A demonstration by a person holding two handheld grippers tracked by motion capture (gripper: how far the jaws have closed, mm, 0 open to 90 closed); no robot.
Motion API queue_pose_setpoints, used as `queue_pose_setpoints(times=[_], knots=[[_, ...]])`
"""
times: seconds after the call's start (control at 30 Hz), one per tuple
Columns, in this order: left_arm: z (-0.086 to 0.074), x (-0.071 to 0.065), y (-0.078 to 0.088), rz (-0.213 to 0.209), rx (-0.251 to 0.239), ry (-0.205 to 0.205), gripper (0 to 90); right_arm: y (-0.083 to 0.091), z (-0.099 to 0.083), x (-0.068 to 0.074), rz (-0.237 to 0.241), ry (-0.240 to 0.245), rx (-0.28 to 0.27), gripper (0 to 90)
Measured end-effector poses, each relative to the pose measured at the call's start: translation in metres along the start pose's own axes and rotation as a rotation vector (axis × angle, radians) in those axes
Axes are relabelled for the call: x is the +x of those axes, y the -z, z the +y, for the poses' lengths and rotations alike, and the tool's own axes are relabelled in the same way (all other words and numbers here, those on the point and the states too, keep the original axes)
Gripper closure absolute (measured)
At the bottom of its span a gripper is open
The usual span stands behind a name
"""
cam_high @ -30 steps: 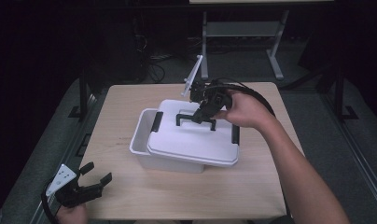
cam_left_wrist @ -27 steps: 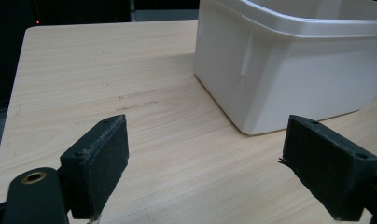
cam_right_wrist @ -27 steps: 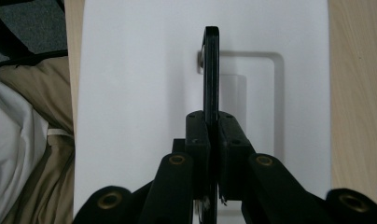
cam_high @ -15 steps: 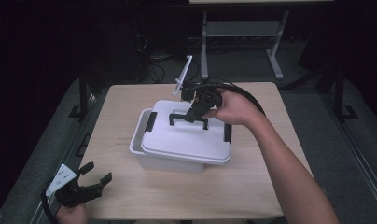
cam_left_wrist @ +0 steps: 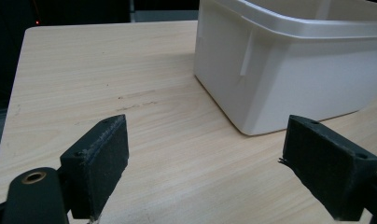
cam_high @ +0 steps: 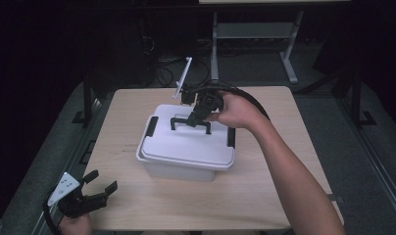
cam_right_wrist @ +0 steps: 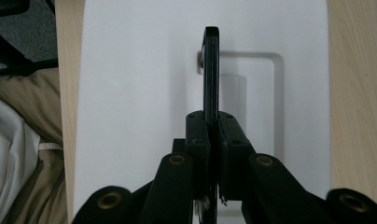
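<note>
1. Right claw (cam_high: 195,122) clamped tight on the black handle (cam_right_wrist: 211,70) of the white lid (cam_high: 186,142), pads pinching it from both sides.
2. Lid sitting on top of the white box (cam_high: 179,169), roughly mid-desk (cam_high: 284,112), black latches at its two ends.
3. Left claw (cam_high: 99,188) released, jaws spread wide with nothing between them, hovering low at the near-left corner of the desk.
4. Seen from the left claw's camera, box wall (cam_left_wrist: 294,79) near, ahead of the open pads, bare wood in between.
</note>
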State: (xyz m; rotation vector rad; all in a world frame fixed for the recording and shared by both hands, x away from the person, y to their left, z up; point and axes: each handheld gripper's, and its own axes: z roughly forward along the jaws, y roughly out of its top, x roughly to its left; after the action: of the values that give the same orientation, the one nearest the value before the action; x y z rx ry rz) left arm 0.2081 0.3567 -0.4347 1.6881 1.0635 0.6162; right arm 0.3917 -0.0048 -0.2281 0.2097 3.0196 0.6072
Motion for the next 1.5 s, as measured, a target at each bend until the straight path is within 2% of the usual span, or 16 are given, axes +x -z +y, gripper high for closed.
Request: queue_pose_setpoints(times=[0.6,0.83,1.13,1.27,1.5], knots=[[-0.001,0.001,0.002,0.002,-0.009,0.010,13.5,-0.025,0.024,-0.008,0.016,0.015,0.019,84.3],[-0.001,0.002,0.004,0.005,-0.008,0.010,13.5,-0.036,0.027,-0.012,0.026,0.022,0.018,84.3],[-0.002,0.003,0.004,0.008,-0.013,0.014,13.5,-0.047,0.026,-0.014,0.034,0.007,0.019,84.3],[-0.002,0.002,0.004,0.008,-0.012,0.013,13.5,-0.048,0.023,-0.017,0.033,0.008,0.004,84.3],[-0.002,0.003,0.003,0.007,-0.014,0.020,13.5,-0.049,0.022,-0.019,0.026,0.001,0.011,84.3]])
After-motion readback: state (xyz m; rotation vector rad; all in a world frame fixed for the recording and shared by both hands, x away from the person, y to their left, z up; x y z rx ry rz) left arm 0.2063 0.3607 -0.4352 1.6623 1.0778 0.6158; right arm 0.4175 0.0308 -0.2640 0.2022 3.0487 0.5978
